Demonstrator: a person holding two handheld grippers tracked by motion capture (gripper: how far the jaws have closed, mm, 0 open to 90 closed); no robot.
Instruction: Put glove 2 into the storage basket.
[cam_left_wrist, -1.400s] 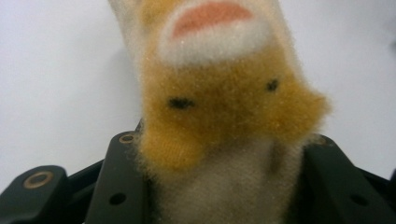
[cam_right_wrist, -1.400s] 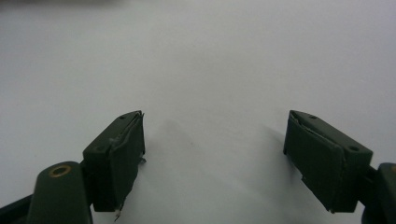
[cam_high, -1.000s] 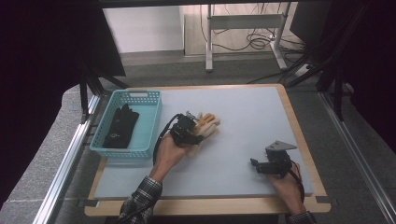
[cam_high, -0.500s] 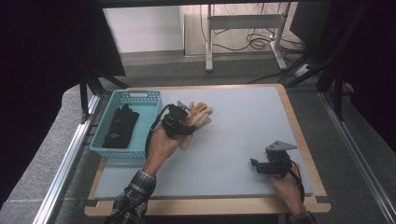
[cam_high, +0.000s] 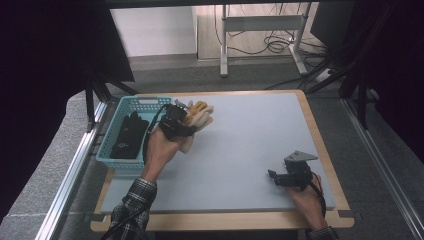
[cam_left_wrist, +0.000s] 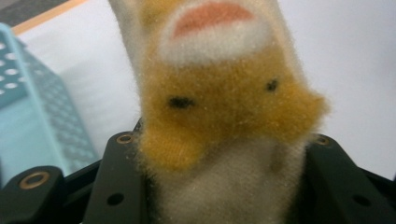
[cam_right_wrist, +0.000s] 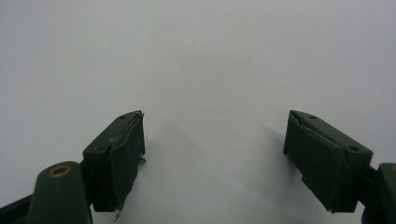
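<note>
Plush toy overfills the left gripper view; its top is cut off and its lower end hidden between the jaws. Dark item in the basket: unidentifiable. Left gripper clamps the toy beside the basket rim. Right gripper rests on the table, jaws wide, empty.

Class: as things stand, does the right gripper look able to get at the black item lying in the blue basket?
Probably not directly: the right gripper is across the table from the basket, with the left gripper and its plush toy between.
</note>
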